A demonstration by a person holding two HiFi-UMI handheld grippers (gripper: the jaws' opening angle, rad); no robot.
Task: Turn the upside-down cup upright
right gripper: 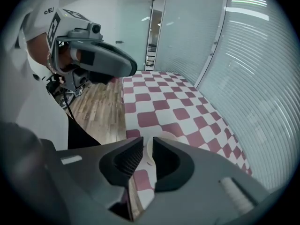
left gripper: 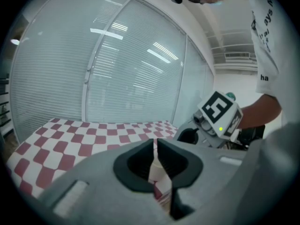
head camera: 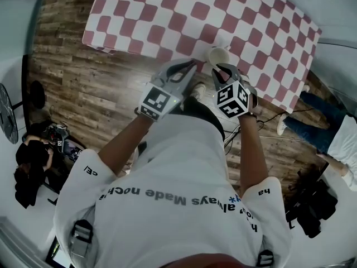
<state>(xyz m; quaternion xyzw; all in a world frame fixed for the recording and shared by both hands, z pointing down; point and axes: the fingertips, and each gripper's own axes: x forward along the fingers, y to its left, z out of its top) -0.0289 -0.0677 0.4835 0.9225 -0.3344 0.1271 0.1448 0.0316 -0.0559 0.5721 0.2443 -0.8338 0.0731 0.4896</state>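
A cream paper cup (head camera: 218, 54) stands on the red-and-white checked table (head camera: 167, 15), close to its near edge; which way up it sits I cannot tell. My right gripper (head camera: 224, 70) hangs just on the near side of the cup and points steeply down. In the right gripper view its jaws (right gripper: 148, 146) leave a thin slit with nothing in it, and the cup (right gripper: 161, 136) shows beyond them. My left gripper (head camera: 187, 67) is beside it to the left, over the table edge, shut and empty (left gripper: 155, 146). The right gripper's marker cube (left gripper: 219, 112) shows in the left gripper view.
Wooden floor (head camera: 83, 88) lies left of and below the table. A person in jeans (head camera: 326, 130) sits on the floor at the right, next to a dark bag (head camera: 312, 205). More bags (head camera: 33, 161) lie at the left. Glass walls with blinds (left gripper: 117, 69) stand behind the table.
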